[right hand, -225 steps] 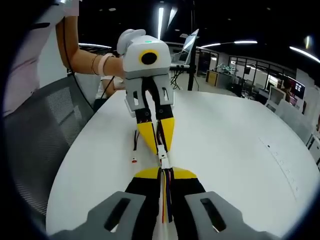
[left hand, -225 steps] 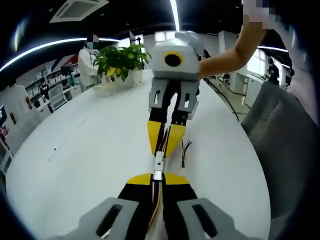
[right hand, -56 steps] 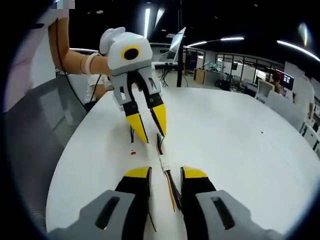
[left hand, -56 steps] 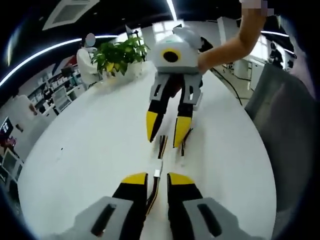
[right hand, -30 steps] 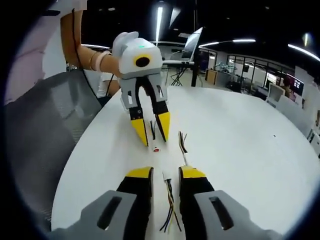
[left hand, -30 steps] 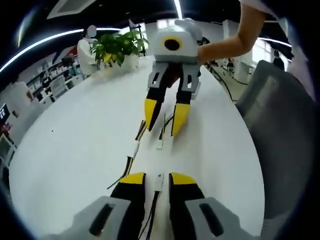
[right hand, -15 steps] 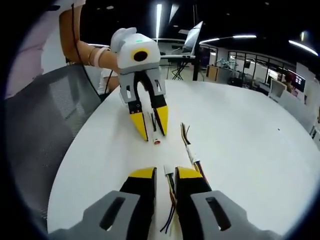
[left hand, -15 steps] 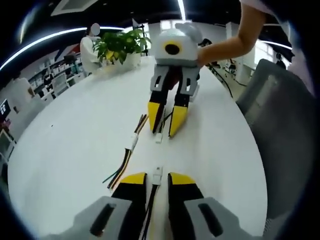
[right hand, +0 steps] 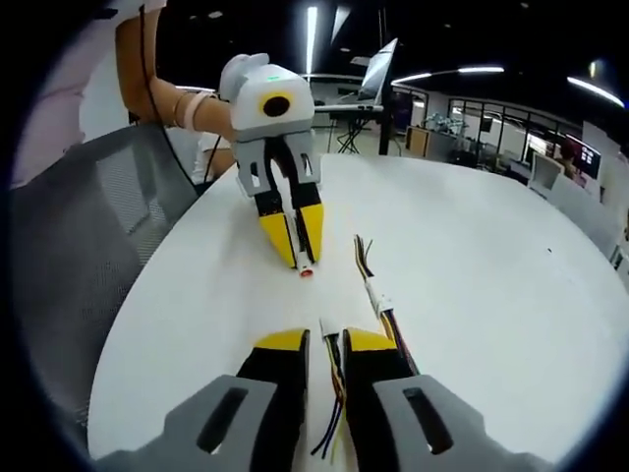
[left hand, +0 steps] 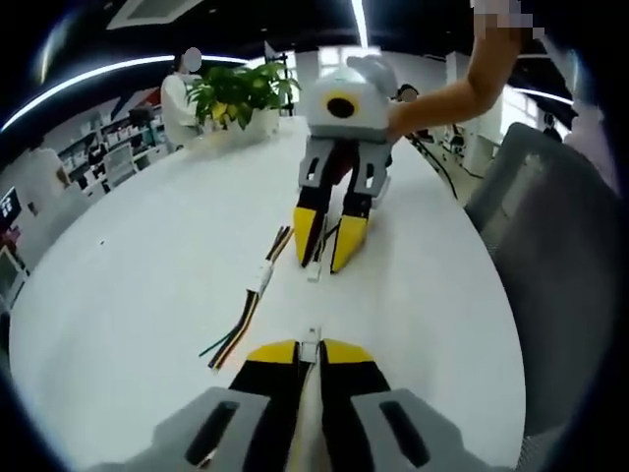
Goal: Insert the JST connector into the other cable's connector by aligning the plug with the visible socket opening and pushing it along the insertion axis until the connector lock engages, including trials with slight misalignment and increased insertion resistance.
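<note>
As the left gripper (left hand: 308, 356) rose from the bottom centre of the left gripper view, its jaws were clenched on a white connector (left hand: 310, 346) on the table (left hand: 147, 275); a mated spare cable (left hand: 257, 285) lay at centre left. In the right gripper view, the right gripper (right hand: 325, 346) stood at bottom centre, jaws nearly closed around a second connector (right hand: 327, 334), firm grasp not discernible. A skewed pinch could cause misalignment and jamming. Socket openings and latch were too small to resolve.
</note>
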`<state>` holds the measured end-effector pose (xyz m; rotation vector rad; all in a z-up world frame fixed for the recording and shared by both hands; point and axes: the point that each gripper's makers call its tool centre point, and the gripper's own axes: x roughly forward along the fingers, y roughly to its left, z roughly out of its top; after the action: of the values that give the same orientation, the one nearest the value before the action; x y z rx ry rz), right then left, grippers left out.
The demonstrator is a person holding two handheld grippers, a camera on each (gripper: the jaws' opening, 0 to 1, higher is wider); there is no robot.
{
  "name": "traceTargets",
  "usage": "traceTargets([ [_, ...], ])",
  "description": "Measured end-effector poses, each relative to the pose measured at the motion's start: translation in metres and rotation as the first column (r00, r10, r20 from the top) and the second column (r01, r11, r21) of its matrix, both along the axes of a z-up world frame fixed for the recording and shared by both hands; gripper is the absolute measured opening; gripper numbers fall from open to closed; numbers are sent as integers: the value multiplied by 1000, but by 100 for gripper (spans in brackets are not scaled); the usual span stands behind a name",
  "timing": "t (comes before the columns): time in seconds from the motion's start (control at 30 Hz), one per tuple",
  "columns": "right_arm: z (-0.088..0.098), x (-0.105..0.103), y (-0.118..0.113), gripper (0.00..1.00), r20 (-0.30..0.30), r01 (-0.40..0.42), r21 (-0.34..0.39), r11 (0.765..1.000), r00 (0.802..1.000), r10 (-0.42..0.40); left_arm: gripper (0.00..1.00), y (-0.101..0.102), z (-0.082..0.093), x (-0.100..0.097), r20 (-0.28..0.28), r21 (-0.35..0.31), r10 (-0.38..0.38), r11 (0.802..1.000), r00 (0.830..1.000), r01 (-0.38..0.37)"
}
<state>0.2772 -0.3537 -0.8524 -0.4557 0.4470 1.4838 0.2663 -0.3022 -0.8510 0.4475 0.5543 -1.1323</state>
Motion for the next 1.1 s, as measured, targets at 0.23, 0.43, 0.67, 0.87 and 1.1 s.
traceTargets([
  [0.23,0,0,0,5,28,-24,1,1000,999,24,0,-4,0,-3,38,32,-36,999,999,35],
  [0.43,-1,1,-1,5,31,-20,-5,1000,999,20,0,-4,2,-3,32,34,-28,999,999,27],
  [0.67,-1,0,-1,4,21,10,-14,1000,1000,-10,0,-4,4,-4,23,35,-2,999,1000,1],
  [0.87,1,0,-1,4,38,7,-28,1000,999,-6,0,-4,5,-2,-36,18,33,999,999,-33],
  [1.1,16,1,5,4,23,23,10,1000,999,-23,0,-7,16,5,-50,-17,41,999,998,-42],
])
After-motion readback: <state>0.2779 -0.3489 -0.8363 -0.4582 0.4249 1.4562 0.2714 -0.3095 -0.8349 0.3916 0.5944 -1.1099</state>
